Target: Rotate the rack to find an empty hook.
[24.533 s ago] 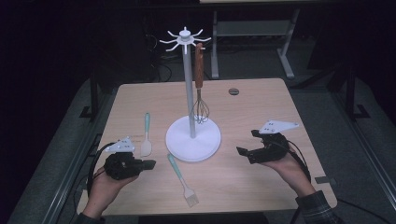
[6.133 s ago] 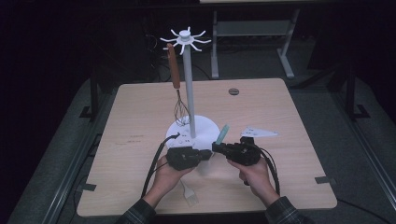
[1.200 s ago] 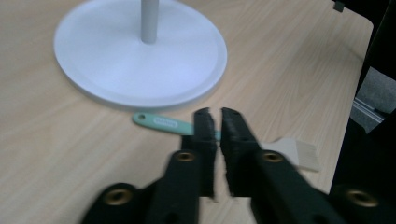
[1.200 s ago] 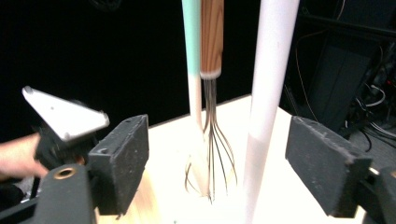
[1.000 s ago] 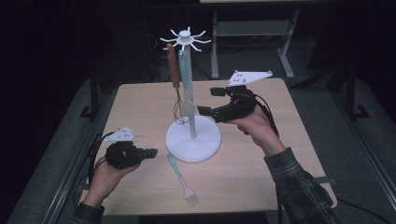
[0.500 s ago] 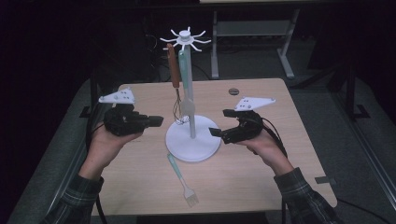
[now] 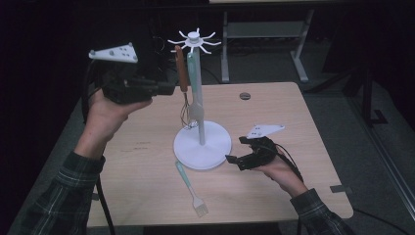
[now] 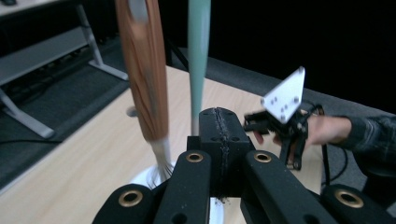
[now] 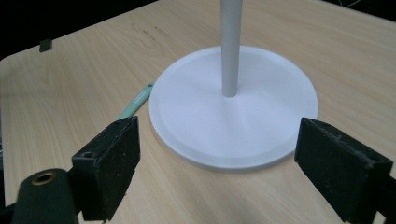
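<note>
Left hand-held gripper, jaws together and empty, is raised at nine o'clock of the rack. Right hand-held gripper, jaws apart, faces its base. Advise steadying the base before hanging the brush, lying at six o'clock on the tabletop.

I see a wooden tabletop. A white stand sits mid-table, a green brush at its 6 o'clock, a small dark disc at 1.

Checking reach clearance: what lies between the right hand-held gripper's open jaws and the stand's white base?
Bare tabletop, in the right gripper view, right hand-held gripper, base.
</note>
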Tool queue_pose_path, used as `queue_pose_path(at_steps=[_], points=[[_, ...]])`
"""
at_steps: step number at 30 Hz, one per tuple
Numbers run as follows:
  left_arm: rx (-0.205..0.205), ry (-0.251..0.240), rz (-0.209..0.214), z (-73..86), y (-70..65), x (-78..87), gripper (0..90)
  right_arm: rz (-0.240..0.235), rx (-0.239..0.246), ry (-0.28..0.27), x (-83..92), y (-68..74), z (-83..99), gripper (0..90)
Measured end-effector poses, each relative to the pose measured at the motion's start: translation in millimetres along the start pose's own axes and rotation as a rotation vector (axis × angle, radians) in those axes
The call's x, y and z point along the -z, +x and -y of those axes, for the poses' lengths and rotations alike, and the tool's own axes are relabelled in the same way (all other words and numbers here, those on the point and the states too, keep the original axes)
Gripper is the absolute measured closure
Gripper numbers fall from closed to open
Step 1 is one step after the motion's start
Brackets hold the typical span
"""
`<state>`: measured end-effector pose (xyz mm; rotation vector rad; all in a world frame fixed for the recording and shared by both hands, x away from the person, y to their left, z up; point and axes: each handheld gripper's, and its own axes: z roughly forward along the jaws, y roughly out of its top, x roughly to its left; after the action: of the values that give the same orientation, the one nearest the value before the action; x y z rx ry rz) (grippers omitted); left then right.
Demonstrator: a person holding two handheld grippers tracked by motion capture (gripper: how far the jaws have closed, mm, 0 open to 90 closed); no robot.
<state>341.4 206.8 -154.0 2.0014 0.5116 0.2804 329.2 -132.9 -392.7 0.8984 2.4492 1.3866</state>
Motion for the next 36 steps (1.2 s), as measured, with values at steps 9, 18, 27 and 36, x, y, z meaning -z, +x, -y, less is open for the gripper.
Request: queue_pose_path(at_steps=[9, 18, 27, 36], points=[[-0.012, -0.016, -0.038, -42.2, 5.3, 4.1, 89.9, -0.013, -0.007, 0.026, -5.1, -0.6, 5.2, 14.4], [-0.01, -0.041, -0.09, -51.8, 14.3, 1.3, 89.9, -0.006, -0.003, 0.035, -6.9, -0.8, 5.8, 14.4], [-0.009, -0.039, -0.133, -52.3, 21.1, 0.7, 90.0, -0.011, -0.006, 0.032, -8.1, -0.8, 5.0, 14.3], [-0.005, -0.028, -0.179, -52.7, 31.0, -2.0, 90.0, -0.009, -0.012, 0.029, -8.6, -1.7, 4.8, 14.3]])
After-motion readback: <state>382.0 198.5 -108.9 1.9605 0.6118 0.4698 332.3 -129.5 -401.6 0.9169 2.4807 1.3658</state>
